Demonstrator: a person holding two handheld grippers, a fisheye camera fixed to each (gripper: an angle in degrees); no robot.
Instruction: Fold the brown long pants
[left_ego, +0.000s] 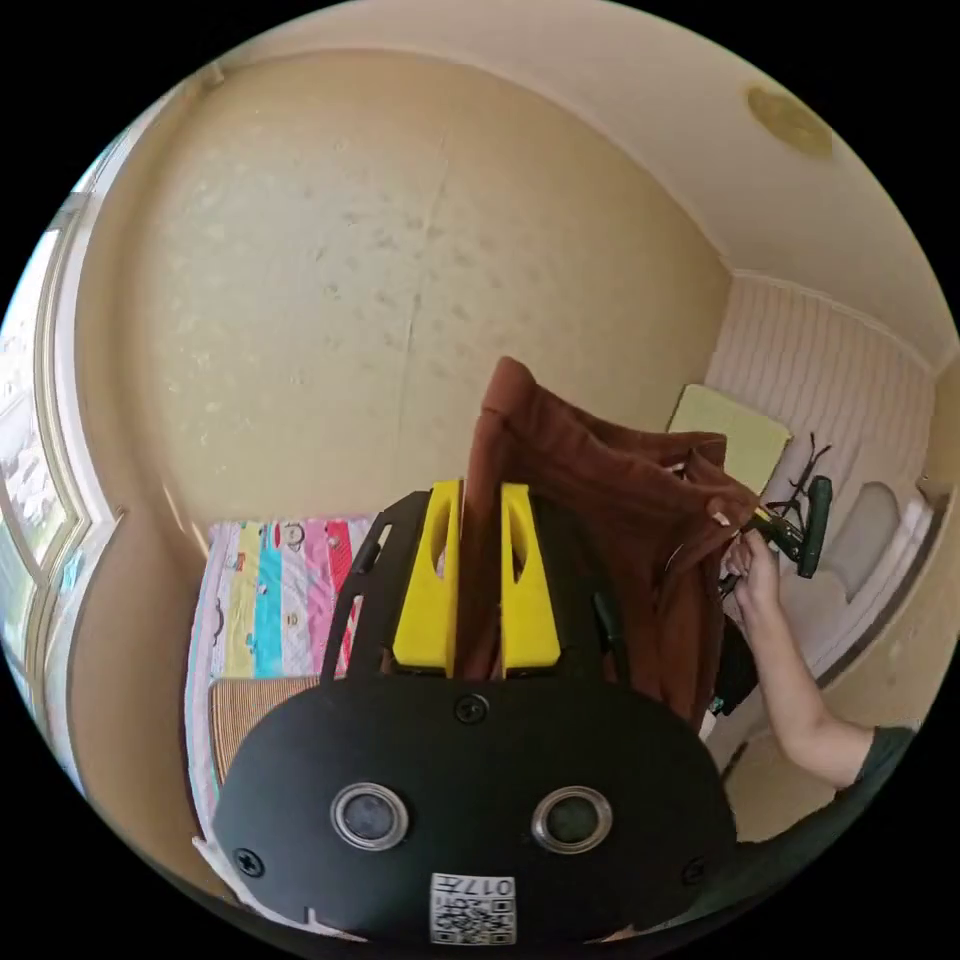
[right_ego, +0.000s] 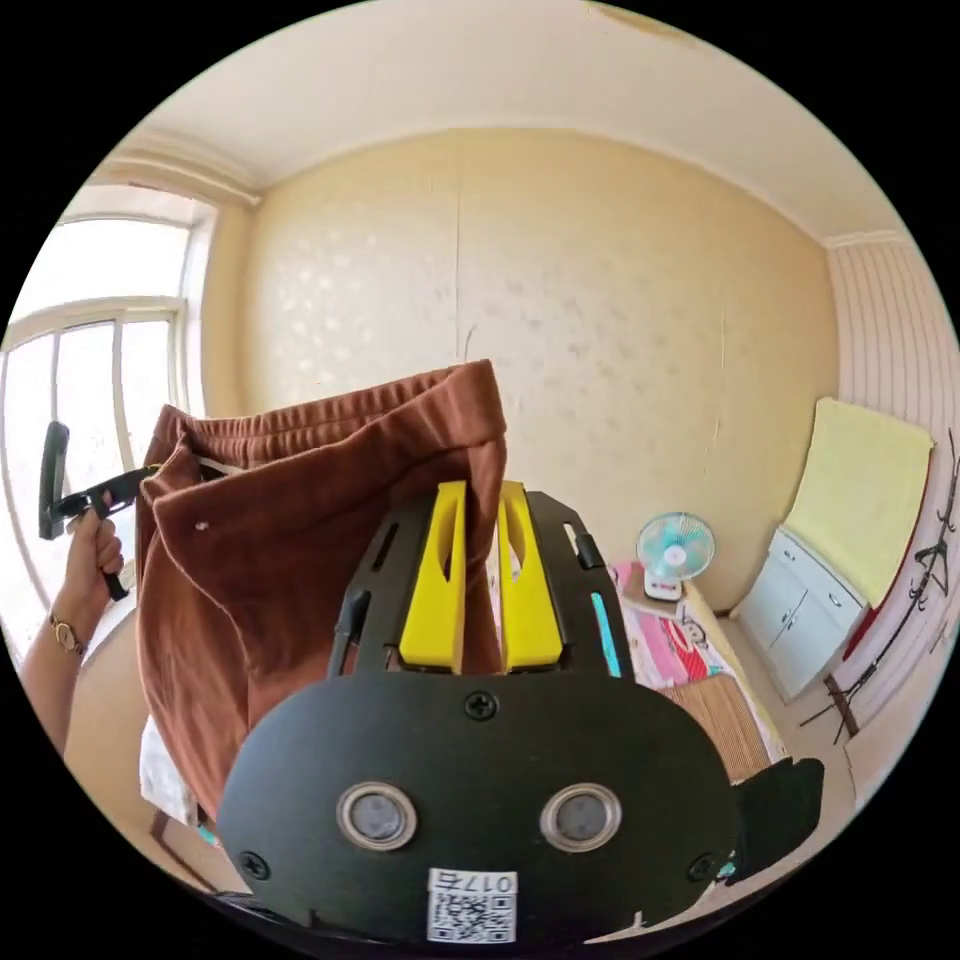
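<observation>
The brown pants (left_ego: 610, 500) hang in the air by their waistband, stretched between the 2 tools above the bed with its striped sheet (left_ego: 270, 600). The left gripper (left_ego: 478, 500) has its 2 yellow jaws clamped on one end of the waistband. The right gripper (right_ego: 482, 500) pinches the other end the same way, cloth squeezed between both jaws.

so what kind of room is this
Most likely a bedroom in a home: a bed with a striped, colourful sheet, a small fan on a stand beside the bed, a window, and a white cabinet by the wall.
</observation>
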